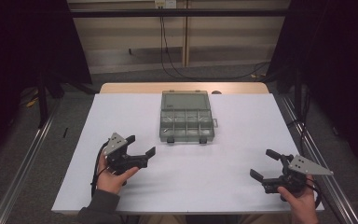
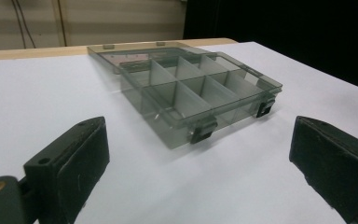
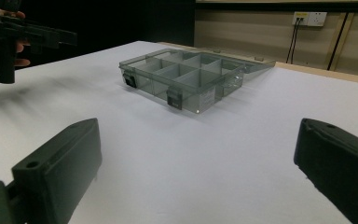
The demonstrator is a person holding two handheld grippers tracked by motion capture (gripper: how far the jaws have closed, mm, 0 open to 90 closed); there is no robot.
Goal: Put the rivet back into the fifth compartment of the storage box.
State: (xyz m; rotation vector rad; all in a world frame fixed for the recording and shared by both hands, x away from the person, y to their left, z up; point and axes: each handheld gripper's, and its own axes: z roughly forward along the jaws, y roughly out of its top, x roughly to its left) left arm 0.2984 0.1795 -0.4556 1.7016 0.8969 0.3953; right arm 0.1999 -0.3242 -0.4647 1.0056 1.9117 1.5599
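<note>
Both my hands come in from the near edge of the counter [image 1: 121,112], one tongs each, both held low over the white top.

Left tongs [image 1: 139,145]: my left hand [image 1: 114,175] grips the handle from behind and below, wrist roughly straight, sleeve [image 1: 100,210] at the counter edge. Grey plate on top tilts up toward the far left. Jaws point forward and to the right, toward the box [image 1: 186,116]. Jaws spread wide, nothing between them. In the left gripper view both jaws frame the box's near corner, with bare counter in the gap.

Right tongs [image 1: 266,164]: my right hand [image 1: 300,198] sits at the near right corner, fingers wrapped under the body, plate sticking out to the right. Jaws point left and slightly forward, angled in at the box. Also spread wide, empty. In the right gripper view the box sits ahead between the jaws, and the left tongs shows far off at the top left, above the counter.

Box: clear grey plastic, divided into compartments, in the middle of the counter toward the far side. Lid is open, laid back flat behind it. Two black latches [image 1: 170,139] on the near wall. Can't tell if anything is in the compartments.

Both tongs well apart from the box, and from each other.
</note>
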